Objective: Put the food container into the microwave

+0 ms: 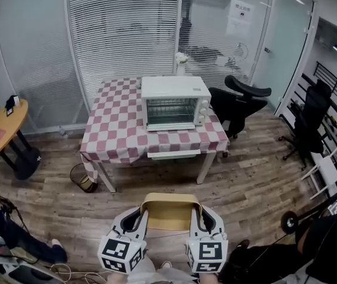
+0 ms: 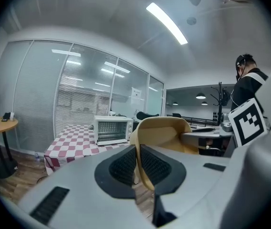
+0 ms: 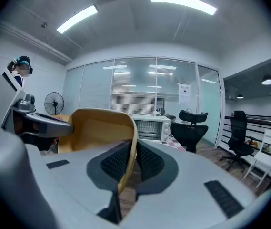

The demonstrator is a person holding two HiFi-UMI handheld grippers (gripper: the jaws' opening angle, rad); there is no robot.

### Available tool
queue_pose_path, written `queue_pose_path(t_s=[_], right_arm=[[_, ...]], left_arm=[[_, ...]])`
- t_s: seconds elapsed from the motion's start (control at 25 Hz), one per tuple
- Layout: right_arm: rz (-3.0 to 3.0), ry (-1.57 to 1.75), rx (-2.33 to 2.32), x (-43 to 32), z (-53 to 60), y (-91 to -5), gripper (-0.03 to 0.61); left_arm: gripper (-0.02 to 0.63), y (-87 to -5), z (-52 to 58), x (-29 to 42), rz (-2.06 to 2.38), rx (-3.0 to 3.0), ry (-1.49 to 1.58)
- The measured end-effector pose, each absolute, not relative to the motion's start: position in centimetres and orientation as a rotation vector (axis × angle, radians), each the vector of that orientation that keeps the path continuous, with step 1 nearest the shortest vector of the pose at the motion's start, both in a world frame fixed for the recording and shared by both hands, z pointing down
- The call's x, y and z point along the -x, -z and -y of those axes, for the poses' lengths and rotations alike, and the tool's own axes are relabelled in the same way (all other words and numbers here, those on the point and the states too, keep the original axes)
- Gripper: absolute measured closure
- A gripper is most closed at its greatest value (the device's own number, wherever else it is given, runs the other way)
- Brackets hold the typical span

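We are holding the container (image 1: 169, 210) near us, well apart from the microwave (image 1: 174, 102) on the far surface (image 1: 118, 129), left tongs (image 2: 137, 162) and right tongs (image 3: 134, 160) each clamped nearly closed on a thin side wall, so any uneven pull is risking a slip.

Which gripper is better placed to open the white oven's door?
Right, but barely. The left gripper and right gripper each clamp one wall of the tan plastic container, far from the closed white oven; the left could park it on the bare checked tablecloth.
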State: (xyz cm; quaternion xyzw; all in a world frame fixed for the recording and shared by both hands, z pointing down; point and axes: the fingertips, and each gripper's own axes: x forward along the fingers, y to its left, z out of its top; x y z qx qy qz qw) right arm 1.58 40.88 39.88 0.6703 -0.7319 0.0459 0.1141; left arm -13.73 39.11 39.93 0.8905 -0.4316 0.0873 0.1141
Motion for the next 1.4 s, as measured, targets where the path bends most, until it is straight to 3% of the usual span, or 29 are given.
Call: queue_pose_path(t_s=[0.72, 1.4], right_arm=[[2.009, -0.197, -2.064, -2.1, -25.6, -41.7, 0.552], [1.959, -0.223, -2.076, 1.9, -18.0, -43.0, 0.554]], left_arm=[[0.581, -41.2, -22.0, 12.8, 1.101, -2.684, -0.305], [0.582, -42.6, -14.2, 16.7, 1.061, -2.68, -0.296]])
